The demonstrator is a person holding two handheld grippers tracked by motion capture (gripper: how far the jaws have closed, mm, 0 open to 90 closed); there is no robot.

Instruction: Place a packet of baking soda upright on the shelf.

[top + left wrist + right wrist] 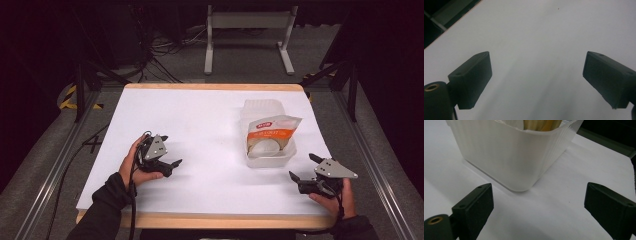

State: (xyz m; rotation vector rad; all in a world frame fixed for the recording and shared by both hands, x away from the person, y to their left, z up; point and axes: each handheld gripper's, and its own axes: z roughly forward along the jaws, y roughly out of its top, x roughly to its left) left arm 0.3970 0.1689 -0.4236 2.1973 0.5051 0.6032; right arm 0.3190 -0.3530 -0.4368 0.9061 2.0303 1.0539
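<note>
A translucent white plastic tub (267, 159) stands on the right half of the white table (200, 125). An orange-and-white pouch (270, 134) leans inside it. My right gripper (302, 168) rests near the table's front right, just right of the tub, jaws wide apart and empty. In the right gripper view the ribbed tub wall (506, 157) is close ahead, and between the fingers (476, 205) lies bare table. My left gripper (169, 151) sits at the front left, open and empty, with its fingers (472, 80) over bare table.
A wooden edge (210, 220) borders the table at front and back. A metal frame stand (247, 30) and cables lie on the floor beyond. Rails run along both sides. The table's middle and far left are bare white surface.
</note>
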